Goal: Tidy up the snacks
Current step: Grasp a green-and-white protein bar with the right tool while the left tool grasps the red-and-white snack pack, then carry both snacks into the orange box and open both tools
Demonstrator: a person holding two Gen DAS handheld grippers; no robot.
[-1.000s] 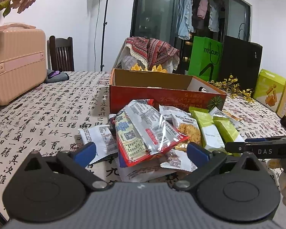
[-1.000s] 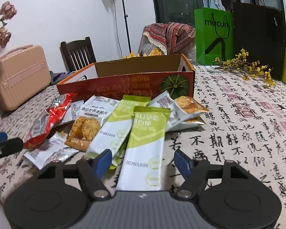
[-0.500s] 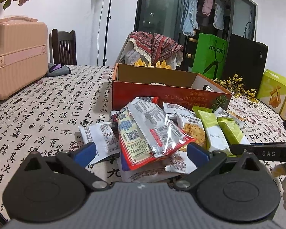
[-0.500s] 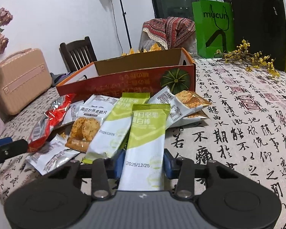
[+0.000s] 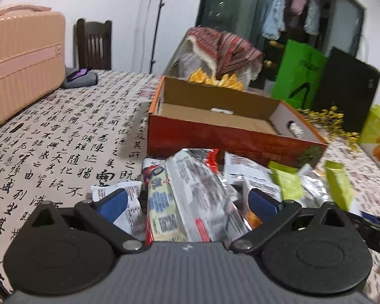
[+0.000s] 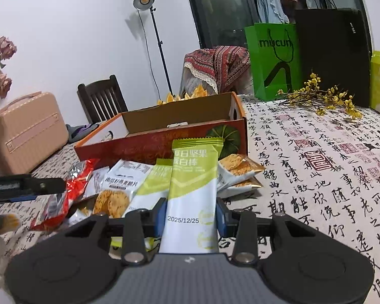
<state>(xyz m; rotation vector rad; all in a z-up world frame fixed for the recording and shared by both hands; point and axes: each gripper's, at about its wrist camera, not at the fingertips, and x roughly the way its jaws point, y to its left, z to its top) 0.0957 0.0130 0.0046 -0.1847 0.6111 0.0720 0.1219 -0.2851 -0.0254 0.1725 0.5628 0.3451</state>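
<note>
A pile of snack packets lies on the table in front of an open red cardboard box [image 5: 230, 136], which also shows in the right wrist view [image 6: 164, 141]. My right gripper [image 6: 191, 215] is shut on a green and white protein bar [image 6: 192, 192] and holds it lifted above the pile. My left gripper [image 5: 187, 202] is open, its blue pads either side of a red and silver snack packet [image 5: 190, 197] that lies on the pile. A second green bar [image 6: 152, 187] and biscuit packets [image 6: 114, 200] lie beside them.
A pink case [image 5: 20, 63] stands at the table's left. A green bag [image 6: 273, 60], a black bag [image 6: 334, 55], yellow flowers [image 6: 321, 98] and a yellow-green box [image 5: 377, 136] stand at the right. A dark chair [image 5: 93, 43] is behind the table.
My right gripper closed on the green and white bar and lifted it. My left gripper stayed open and rose and tipped forward over the red and silver packet.
</note>
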